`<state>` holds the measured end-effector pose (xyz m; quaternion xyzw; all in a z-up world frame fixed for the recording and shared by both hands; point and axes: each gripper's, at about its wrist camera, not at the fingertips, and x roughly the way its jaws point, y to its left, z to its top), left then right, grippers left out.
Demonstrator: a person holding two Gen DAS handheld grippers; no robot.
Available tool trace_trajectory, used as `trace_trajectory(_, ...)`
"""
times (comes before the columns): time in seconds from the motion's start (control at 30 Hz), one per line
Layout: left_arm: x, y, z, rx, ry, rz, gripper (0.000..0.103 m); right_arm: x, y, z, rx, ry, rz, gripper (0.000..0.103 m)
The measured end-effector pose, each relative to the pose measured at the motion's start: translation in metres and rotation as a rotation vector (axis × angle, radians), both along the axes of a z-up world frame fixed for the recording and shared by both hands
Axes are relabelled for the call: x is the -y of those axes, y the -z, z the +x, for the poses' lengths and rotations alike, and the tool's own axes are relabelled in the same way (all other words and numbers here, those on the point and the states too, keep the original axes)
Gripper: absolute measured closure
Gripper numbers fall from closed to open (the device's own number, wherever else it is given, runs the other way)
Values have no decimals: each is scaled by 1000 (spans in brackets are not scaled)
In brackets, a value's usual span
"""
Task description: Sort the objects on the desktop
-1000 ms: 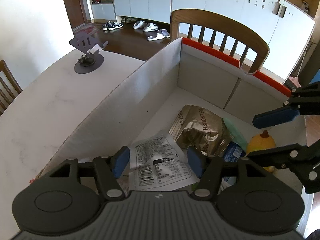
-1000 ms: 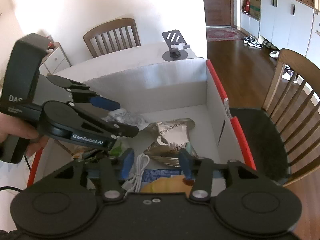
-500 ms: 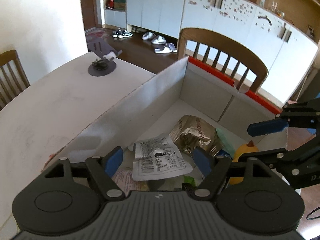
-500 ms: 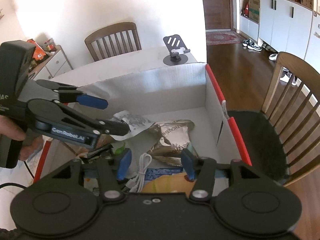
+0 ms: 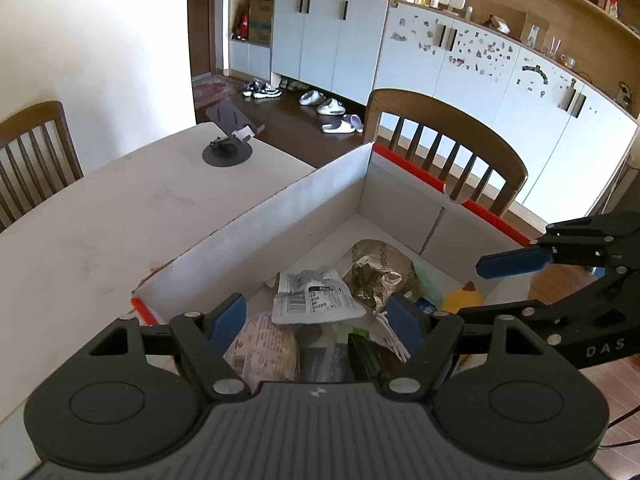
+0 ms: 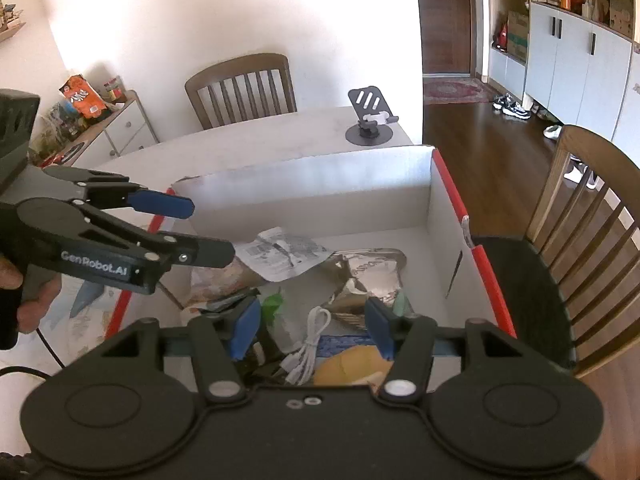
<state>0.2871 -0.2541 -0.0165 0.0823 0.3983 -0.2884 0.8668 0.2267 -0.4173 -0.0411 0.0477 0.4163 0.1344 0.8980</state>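
Observation:
A cardboard box [image 5: 280,204] with red edges stands on the table and holds several items. Among them are a white printed packet [image 5: 316,300], a crumpled silver snack bag [image 5: 376,272], a yellow item [image 5: 460,300] and a white cable [image 6: 312,336]. My left gripper [image 5: 316,316] hovers open above the box's near end, with nothing between its pads. It also shows at the left of the right wrist view, left gripper [image 6: 196,230]. My right gripper [image 6: 313,326] hangs over the cable and the yellow item [image 6: 352,368]. Its jaws are opening and grip nothing.
A dark phone stand [image 5: 228,148] sits at the white table's far corner. Wooden chairs stand beyond the box [image 5: 448,136], at the table's left [image 5: 32,152] and to the right [image 6: 580,220]. A hand [image 6: 28,304] holds the left gripper's handle.
The left gripper has risen and drawn back from the box, its jaws wider. The white packet lies lower and farther off in the box. The right gripper's jaws have widened a little.

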Motion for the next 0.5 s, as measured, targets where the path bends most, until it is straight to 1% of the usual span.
trace_trajectory(0.07, -4, -3, -6, 7, -6, -3, 18, -3, -2, -4, 5, 2, -2, 44)
trace_trajectory(0.23, -15, -10, -20, 21, -7, -18, 18, -12, -6, -12, 16, 18, -7, 43)
trace_trajectory(0.5, -33, -12, -33, 15, -19, -26, 18, -27, -12, -21, 37, 51, -7, 40)
